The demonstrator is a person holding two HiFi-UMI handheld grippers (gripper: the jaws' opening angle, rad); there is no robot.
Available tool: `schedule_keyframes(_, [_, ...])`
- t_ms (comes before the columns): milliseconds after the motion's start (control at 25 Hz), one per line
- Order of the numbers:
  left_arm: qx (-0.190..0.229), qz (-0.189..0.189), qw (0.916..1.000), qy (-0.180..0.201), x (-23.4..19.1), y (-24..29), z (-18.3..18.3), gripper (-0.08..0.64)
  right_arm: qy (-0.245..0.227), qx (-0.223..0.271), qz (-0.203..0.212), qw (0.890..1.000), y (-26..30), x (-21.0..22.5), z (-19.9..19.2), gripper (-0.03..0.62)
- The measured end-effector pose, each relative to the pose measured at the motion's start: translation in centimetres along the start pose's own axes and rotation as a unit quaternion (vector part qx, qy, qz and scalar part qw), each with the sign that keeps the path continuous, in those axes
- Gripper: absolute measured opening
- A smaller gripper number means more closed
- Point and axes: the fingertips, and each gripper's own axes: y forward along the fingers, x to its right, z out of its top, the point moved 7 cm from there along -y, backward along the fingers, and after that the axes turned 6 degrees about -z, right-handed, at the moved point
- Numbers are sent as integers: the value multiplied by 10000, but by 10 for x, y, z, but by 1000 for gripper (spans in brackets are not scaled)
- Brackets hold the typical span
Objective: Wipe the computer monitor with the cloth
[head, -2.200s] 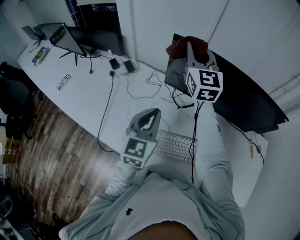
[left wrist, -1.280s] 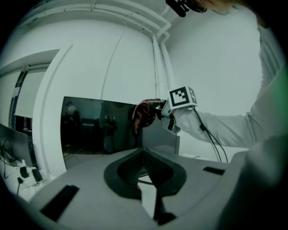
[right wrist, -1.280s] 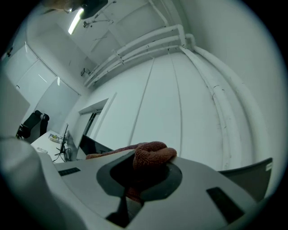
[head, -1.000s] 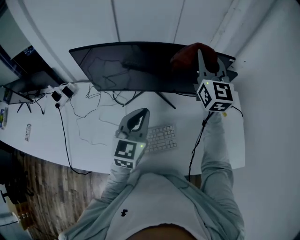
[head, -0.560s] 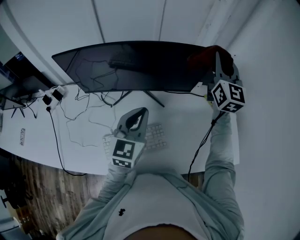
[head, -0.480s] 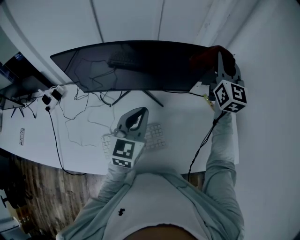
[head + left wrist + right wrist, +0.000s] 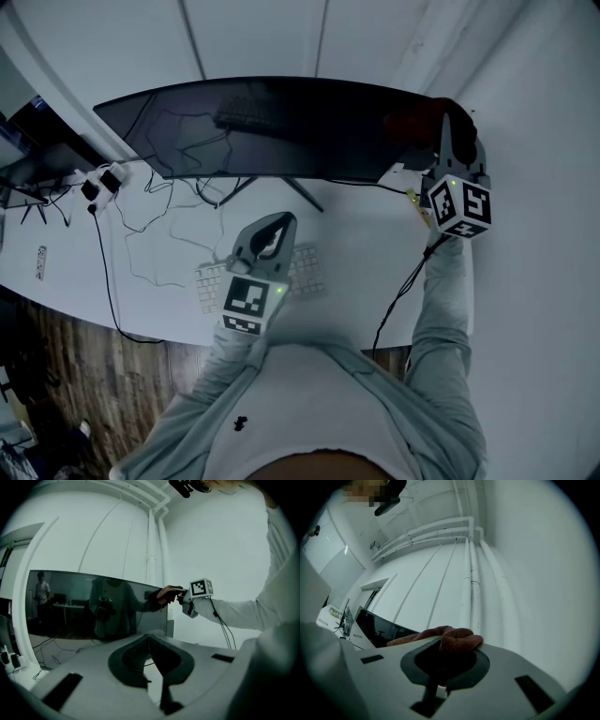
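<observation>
A wide curved black monitor point(image 7: 262, 127) stands on the white desk point(image 7: 366, 244), its dark screen point(image 7: 93, 604) facing me. My right gripper point(image 7: 450, 127) is shut on a reddish-brown cloth point(image 7: 417, 117) and holds it against the screen's upper right corner. The cloth point(image 7: 452, 639) bunches over the jaws in the right gripper view. From the left gripper view I see that cloth point(image 7: 164, 595) at the monitor's right edge. My left gripper point(image 7: 269, 234) hovers low over the keyboard, shut with nothing in it.
A white keyboard point(image 7: 211, 281) lies on the desk under the left gripper. Loose cables point(image 7: 150, 234) trail across the desk's left part toward a power strip point(image 7: 98, 183). A second monitor point(image 7: 28, 169) stands far left. A white wall point(image 7: 525, 187) is close on the right.
The right gripper with the cloth has slid rightward along the top of the screen, from its middle-right to the far right corner. The left gripper has stayed over the keyboard.
</observation>
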Motion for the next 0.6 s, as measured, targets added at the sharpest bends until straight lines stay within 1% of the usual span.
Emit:
schedule_keyframes(280, [-75, 87, 9999, -36, -1, 9, -7, 22, 32, -160, 21, 9999, -10, -3, -36, 35])
schedule_keyframes(600, [-152, 82, 9998, -109, -7, 22, -19, 21, 64, -586, 34, 9983, -24, -13, -91, 35])
